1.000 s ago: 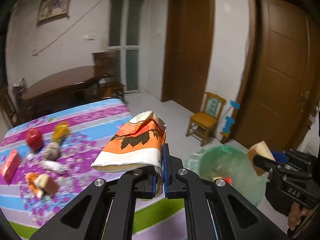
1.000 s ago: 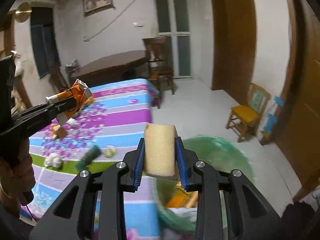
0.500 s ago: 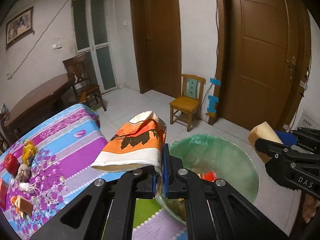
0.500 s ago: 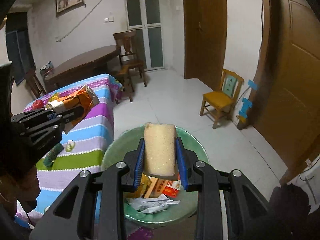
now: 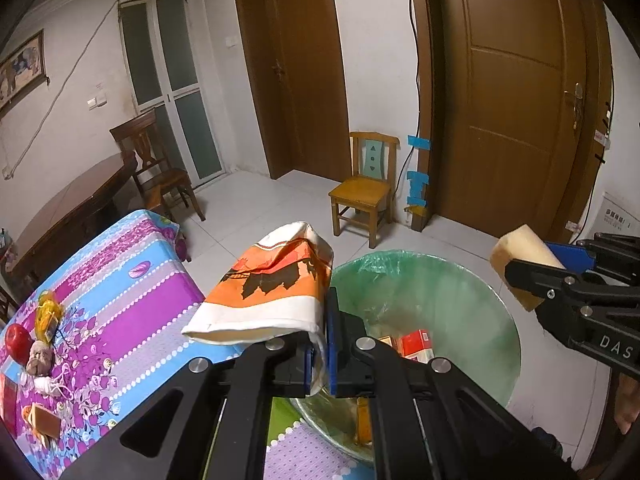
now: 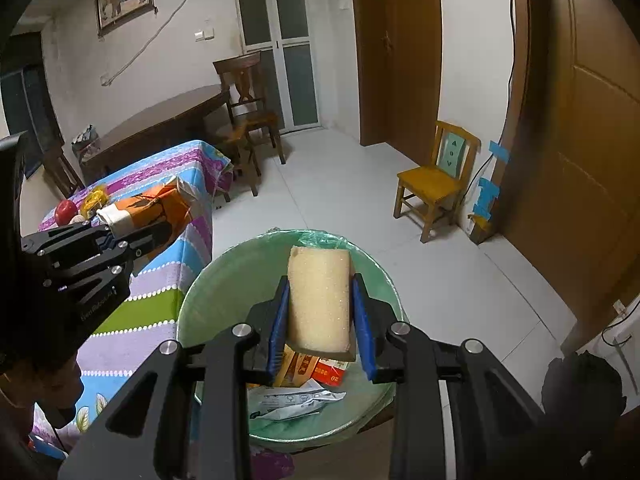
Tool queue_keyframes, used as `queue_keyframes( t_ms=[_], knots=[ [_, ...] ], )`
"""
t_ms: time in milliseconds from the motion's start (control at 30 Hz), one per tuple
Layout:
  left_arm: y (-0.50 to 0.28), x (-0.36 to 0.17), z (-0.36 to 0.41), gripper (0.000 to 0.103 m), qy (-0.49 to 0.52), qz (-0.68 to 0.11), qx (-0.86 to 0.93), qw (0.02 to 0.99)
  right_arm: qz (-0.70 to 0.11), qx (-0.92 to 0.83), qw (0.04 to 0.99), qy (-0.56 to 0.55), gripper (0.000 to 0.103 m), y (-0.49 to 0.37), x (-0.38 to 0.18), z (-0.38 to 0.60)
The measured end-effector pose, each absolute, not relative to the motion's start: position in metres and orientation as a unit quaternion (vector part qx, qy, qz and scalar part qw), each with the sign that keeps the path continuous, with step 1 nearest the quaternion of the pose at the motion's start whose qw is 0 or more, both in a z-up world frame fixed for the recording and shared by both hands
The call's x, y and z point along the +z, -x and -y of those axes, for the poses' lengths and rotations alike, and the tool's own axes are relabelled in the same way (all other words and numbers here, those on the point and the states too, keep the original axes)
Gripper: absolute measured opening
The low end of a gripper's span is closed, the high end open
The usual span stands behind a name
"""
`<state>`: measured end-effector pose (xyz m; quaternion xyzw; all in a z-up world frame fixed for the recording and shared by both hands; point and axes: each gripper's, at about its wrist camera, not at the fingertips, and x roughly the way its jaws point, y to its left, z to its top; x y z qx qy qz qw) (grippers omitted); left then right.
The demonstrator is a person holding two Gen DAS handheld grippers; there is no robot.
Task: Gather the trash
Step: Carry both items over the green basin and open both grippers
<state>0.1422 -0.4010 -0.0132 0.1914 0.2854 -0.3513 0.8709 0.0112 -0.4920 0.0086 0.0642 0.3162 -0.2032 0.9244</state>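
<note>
Trash in both tongs, bin just below

Trash was held by both tongs at this moment. Left gripper (image 5: pixel 318 350) had its jaws pinched tight on a crumpled orange-and-white paper bag (image 5: pixel 272 292). Bag's long axis ran from the jaws toward 10 o'clock in the left wrist view, its bulk hanging over the table edge, not over the bin. Right gripper (image 6: pixel 320 320) was clamped on a yellow sponge (image 6: pixel 320 300), standing upright between the blue pads, long axis along the fingers toward 12 o'clock.

Key relation: green-lined trash bin (image 6: pixel 192 300) sat on the floor right under the sponge in the right wrist view, rim showing at 9, 12 and 3 o'clock around it. So the right hand looked nearer to a clean drop, w/ the sponge already over the opening. From the left wrist view the bin (image 5: pixel 472 280) lay at about 2 o'clock from the bag, beside it, not under; the left hand prob. needed to carry further that way before letting go. Right gripper & sponge (image 5: pixel 520 256) showed there at 3 o'clock, over the bin's far rim.

Both tongs pointed forward and steeply down. Bin already held cartons (image 6: pixel 316 368) and papers. On the striped tablecloth (image 5: pixel 152 280), at 9 o'clock, more items remained, incl. a red apple (image 5: pixel 16 342).
</note>
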Motion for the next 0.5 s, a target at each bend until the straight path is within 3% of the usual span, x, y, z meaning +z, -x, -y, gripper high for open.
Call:
queue_keyframes(
  t_ms=[500],
  knots=[
    [-0.149, -0.032, 0.415, 0.007, -0.212, -0.294, -0.355, 0.861, -0.323, -0.195, 0.924, -0.068, 0.03, -0.027, 0.004, 0.505]
  ],
)
